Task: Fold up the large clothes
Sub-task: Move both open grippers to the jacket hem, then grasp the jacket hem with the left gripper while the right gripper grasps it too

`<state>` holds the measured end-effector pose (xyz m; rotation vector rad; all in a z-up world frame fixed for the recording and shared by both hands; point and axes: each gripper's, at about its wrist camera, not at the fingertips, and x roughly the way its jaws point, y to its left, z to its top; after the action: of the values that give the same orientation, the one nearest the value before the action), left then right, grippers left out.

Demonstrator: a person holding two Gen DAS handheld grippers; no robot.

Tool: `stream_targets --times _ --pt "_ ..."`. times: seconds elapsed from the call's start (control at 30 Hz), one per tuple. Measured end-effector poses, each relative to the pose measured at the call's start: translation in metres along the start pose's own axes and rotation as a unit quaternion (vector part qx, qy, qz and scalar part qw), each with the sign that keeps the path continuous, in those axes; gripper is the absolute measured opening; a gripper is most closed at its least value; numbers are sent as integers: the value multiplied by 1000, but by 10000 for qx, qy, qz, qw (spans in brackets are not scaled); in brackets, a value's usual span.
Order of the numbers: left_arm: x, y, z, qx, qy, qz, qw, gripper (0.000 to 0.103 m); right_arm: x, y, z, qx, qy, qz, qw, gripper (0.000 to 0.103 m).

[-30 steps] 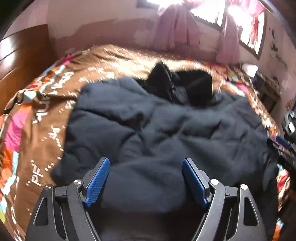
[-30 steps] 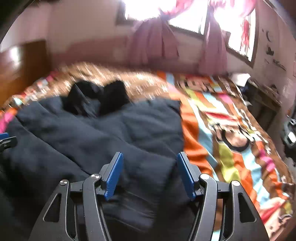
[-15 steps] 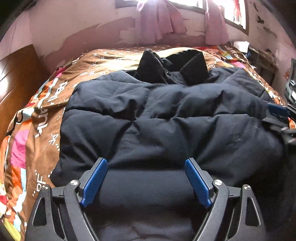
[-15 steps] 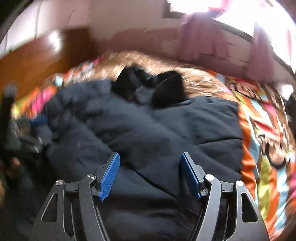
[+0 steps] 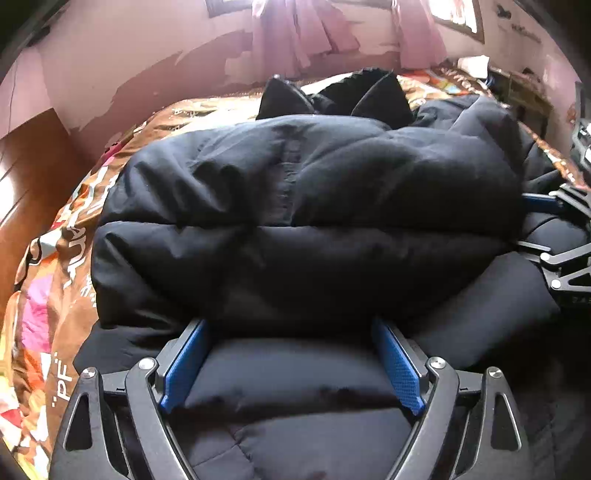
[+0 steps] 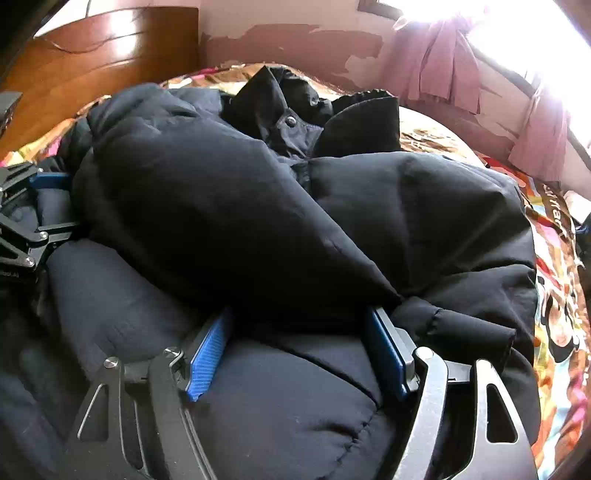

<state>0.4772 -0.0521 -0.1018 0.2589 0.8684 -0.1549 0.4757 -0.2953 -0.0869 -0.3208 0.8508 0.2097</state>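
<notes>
Left gripper: standing apart, jacket bulging between fingers
Right gripper: also apart, pressing under jacket fold
Bed: lying beneath

Peeling pink wall, pink curtains, wooden headboard, patterned bedspread

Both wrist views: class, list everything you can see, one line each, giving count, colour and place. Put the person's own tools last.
puffer jacket: one, black, piled on the bed, its nearer part folded up over the rest
collar: one, black, at the jacket's far end
bedspread: one, brown with bright patches, under the jacket
headboard: one, brown wood, far left of the right wrist view
curtains: pink, hanging at the window on the far wall
wall: pink, paint peeling, behind the bed
left gripper: one, black with blue pads, open, jacket fabric between its fingers
right gripper: one, black with blue pads, open, jacket fabric between its fingers
</notes>
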Motion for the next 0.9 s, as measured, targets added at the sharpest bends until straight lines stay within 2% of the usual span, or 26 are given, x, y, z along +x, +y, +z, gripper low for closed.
stream_targets --times 0.13,0.2,0.27,0.33,0.43,0.5,0.53,0.63,0.7,0.77,0.9 --pt "-9 -1 5 -95 120 155 9998 86 -1 2 4 -46 108 -62 9999 69" --pt "-21 -3 11 -27 303 307 9991 86 -9 -2 5 4 101 26 9999 69" --pt "-30 3 20 -71 448 294 9985 86 -19 -7 11 25 273 137 9995 71" --pt "-41 17 36 -214 330 53 9992 86 -35 -14 21 -45 308 229 9993 72" --pt "-45 35 67 -267 77 13 9996 86 -52 -29 40 -109 102 309 9994 74" --pt "-37 45 90 -354 110 35 9993 86 -56 -45 60 -33 -1 289 9996 76" --pt "-28 54 107 -495 213 -73 9985 86 -54 -55 71 66 5 272 9996 76" --pt "1 65 144 -813 500 -777 9924 86 -40 -87 105 558 39 367 9978 76" --pt "19 66 168 -964 697 -985 9880 85 -24 -104 126 909 151 454 9947 76" --pt "39 65 199 -1058 765 -1005 9863 85 2 -118 150 1185 205 587 9910 76" --pt "68 53 244 -942 706 -825 9896 83 48 -127 191 1376 320 740 9872 76"
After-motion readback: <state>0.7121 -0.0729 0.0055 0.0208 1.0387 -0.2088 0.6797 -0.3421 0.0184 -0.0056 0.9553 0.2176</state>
